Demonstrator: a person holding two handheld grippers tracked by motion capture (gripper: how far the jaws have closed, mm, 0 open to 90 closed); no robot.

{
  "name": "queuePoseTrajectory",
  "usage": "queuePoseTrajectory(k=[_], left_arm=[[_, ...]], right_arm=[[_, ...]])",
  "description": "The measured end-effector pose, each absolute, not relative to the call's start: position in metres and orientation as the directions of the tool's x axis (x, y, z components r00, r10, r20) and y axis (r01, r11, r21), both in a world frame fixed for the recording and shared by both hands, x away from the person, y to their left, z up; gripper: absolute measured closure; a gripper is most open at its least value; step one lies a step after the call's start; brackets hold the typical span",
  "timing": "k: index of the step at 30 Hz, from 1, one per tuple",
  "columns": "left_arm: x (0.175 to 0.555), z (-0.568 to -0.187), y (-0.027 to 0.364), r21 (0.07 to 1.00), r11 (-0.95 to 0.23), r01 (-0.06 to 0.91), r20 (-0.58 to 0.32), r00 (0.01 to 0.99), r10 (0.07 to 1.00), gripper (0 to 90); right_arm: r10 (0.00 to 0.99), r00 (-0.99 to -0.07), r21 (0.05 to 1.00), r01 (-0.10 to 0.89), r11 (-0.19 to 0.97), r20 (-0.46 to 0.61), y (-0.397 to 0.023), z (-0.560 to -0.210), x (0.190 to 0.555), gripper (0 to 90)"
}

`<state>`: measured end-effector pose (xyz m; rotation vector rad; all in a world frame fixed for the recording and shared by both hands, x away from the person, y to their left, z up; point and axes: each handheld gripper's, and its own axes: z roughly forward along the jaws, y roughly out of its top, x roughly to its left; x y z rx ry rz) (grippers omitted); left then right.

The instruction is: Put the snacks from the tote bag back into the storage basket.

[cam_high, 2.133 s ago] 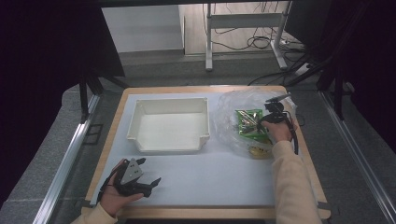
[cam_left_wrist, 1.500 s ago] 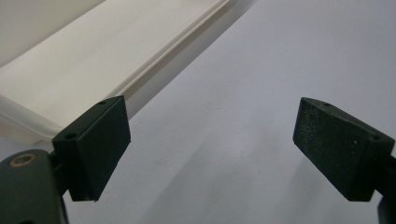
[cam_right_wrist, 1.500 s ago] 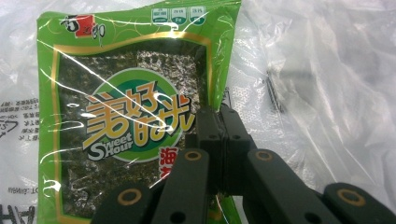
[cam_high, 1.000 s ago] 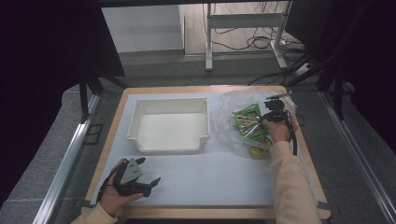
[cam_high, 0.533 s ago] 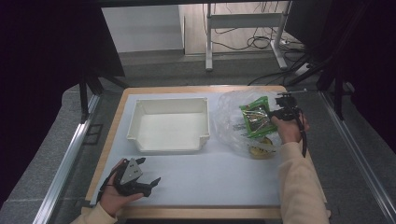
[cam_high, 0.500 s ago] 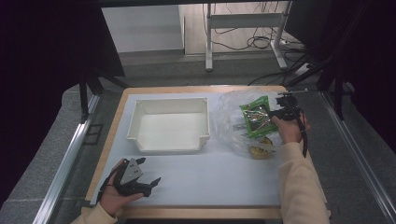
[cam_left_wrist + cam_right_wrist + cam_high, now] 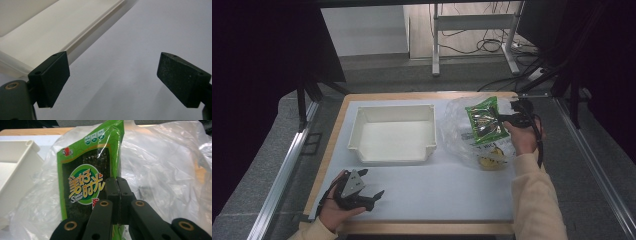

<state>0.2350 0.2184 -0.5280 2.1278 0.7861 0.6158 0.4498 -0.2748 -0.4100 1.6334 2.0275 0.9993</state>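
High view first: we hold the right gripper (image 7: 506, 118) at the far right of the table (image 7: 447, 200), above the clear plastic bag (image 7: 457, 135) that lies crumpled there. A green seaweed packet (image 7: 484, 122) hangs at the tip of that gripper, raised over the bag and tilted. A yellow item (image 7: 489, 160) sits lower down in the bag, nearer to us; we cannot tell what it is.

From the right gripper view, our 2 black jaws are pressed together with no gap between them, and they pinch the right edge of the seaweed packet (image 7: 87, 182) near its lower part. The packet stands nearly upright ahead of the right gripper (image 7: 117, 187), its printed face toward the camera, with the plastic bag (image 7: 170, 165) spread behind and around it. A corner of the white tray (image 7: 17, 170) shows at the left of that view.

Our left gripper (image 7: 371, 196) rests near the front left of the table, just in front of the white tray (image 7: 392, 152) and well apart from the packet. In the left gripper view its jaws stand wide, with bare table surface (image 7: 125, 62) between them and nothing in its grasp; the left gripper (image 7: 112, 75) points toward the tray (image 7: 37, 45), whose side runs along the upper left.
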Motion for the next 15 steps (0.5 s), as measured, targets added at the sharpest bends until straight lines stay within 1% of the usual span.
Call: queuePoseTrajectory(k=[15], left_arm=[[0.235,-0.528,0.218,0.793,-0.513,0.329,0.166,0.693,0.702,11.0]], right_arm=[[0.939,-0.299,0.751,0.656,0.072,0.171,-0.271,-0.394,0.447,90.0]])
